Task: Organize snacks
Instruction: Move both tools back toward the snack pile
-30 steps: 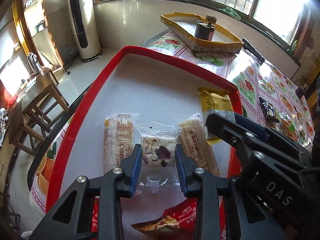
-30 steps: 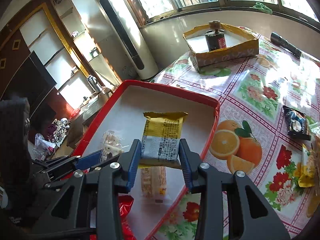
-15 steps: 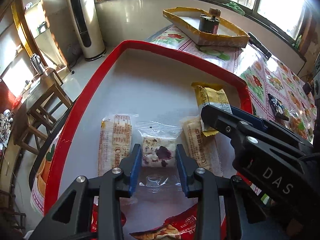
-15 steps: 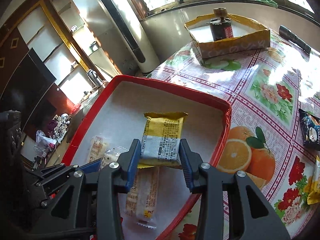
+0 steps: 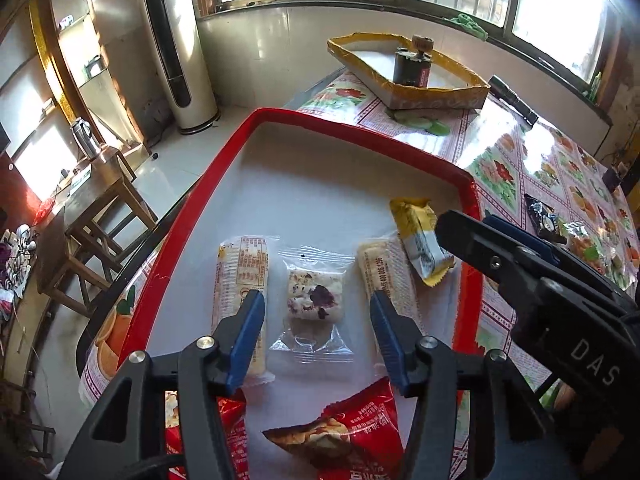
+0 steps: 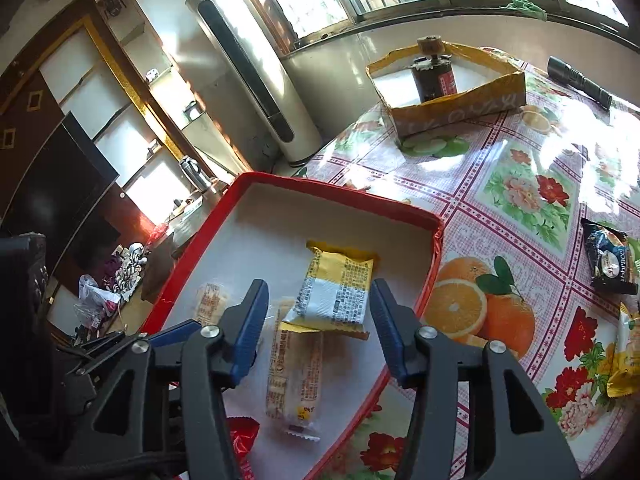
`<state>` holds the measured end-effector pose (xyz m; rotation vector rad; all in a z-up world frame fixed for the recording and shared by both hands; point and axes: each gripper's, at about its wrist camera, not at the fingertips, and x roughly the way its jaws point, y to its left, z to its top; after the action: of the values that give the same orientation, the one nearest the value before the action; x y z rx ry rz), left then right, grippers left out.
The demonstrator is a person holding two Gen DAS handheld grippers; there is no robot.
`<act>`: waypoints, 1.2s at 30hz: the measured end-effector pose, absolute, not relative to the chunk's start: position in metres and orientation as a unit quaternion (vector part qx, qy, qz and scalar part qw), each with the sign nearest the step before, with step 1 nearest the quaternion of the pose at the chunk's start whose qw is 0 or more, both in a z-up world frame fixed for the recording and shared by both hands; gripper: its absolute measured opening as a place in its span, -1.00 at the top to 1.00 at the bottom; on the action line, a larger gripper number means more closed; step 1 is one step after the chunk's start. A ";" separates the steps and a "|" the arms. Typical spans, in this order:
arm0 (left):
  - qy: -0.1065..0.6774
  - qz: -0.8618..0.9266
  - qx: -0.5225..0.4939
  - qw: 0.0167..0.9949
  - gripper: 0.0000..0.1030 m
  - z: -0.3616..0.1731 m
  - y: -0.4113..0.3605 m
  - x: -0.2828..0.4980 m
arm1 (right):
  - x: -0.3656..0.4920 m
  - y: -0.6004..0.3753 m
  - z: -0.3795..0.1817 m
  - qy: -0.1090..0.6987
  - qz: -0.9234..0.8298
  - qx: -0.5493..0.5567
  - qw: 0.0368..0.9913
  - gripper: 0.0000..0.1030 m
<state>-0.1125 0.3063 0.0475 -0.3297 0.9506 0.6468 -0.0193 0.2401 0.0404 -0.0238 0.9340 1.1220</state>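
Note:
A red tray with a white floor holds several snacks. My left gripper is open, its fingers either side of a clear-wrapped nougat that lies flat on the tray. A pale cracker pack lies to its left and another to its right. My right gripper is open around a yellow snack pack, which rests on the tray with one end on the right cracker pack. The yellow pack also shows in the left wrist view. Red packs lie at the tray's near end.
The tray sits on a floral tablecloth. A yellow cardboard box with a dark can stands at the far end, a black flashlight beside it. A dark snack pack and a yellow one lie on the cloth at right.
Both grippers have opened. The nougat and the yellow pack were gripped before and now lie released on the tray. Both grippers have moved a little further over the tray.

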 end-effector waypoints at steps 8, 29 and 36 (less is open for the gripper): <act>0.437 0.288 -0.144 0.840 -0.14 0.059 0.278 -0.106 | -0.019 0.168 0.053 0.414 0.478 0.035 0.774 -0.16; 0.460 0.201 -0.107 0.858 -0.14 0.059 0.184 -0.072 | -0.001 -0.003 0.042 0.416 0.342 0.090 0.838 -0.28; 0.462 0.176 -0.113 0.862 -0.14 0.061 0.167 -0.057 | 0.004 -0.037 0.038 0.414 0.315 0.101 0.848 -0.28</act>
<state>-0.0569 0.1670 0.0606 -0.2372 0.9698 0.3684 0.0043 -0.0366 0.0377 0.2128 0.8719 0.6636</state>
